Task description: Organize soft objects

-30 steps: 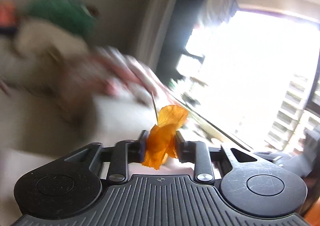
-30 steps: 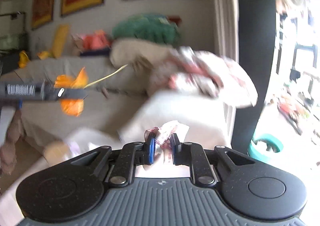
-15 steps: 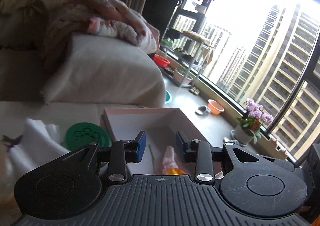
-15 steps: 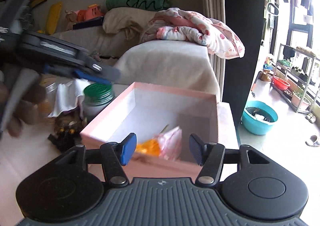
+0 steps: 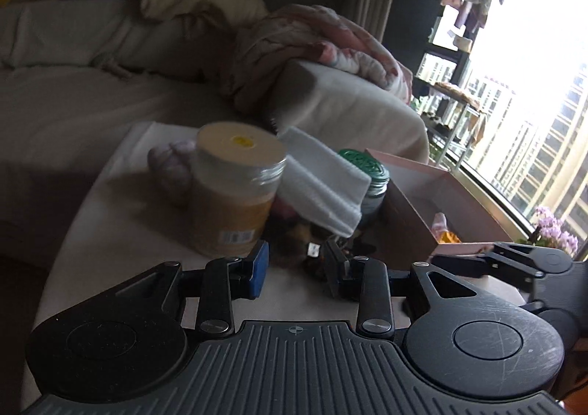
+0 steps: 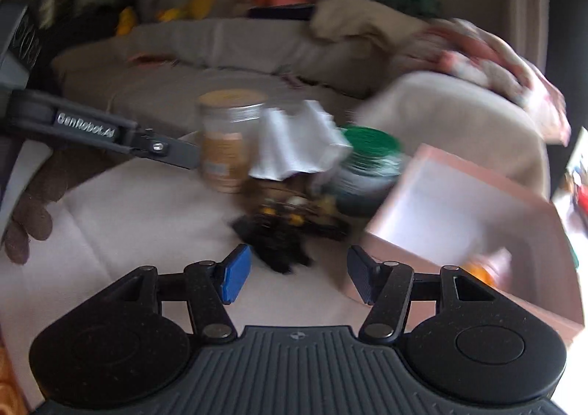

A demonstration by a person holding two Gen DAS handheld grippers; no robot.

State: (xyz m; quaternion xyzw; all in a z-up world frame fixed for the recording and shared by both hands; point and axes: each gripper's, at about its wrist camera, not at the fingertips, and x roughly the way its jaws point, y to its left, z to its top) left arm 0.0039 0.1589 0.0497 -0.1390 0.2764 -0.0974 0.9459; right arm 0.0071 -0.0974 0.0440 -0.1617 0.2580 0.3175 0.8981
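Lying just ahead of both sets of fingers on the pale bench (image 6: 110, 231): one dark tangle of soft oddments (image 6: 273, 246), black and fuzzy with small yellow spots, blurred in the right wrist view.

- Right gripper (image 6: 294, 277): fingers spread, nothing between them; tangle just beyond the gap.
- Left gripper (image 5: 296, 270): fingers partly spread, empty; tangle (image 5: 312, 253) just beyond its right finger.
- Pink box (image 6: 551, 231): right of the right fingers, open; an orange and a pale pink piece (image 6: 485, 268) already inside.
- Behind the tangle: tan jar (image 5: 235, 194), folded white cloth (image 5: 319, 180), green-lidded jar (image 5: 371, 180).

Handling, as judged: light, limp, likely to snag or trail strands. Best pinched at its thickest middle clump, not a loose edge. Jars close behind could be knocked.
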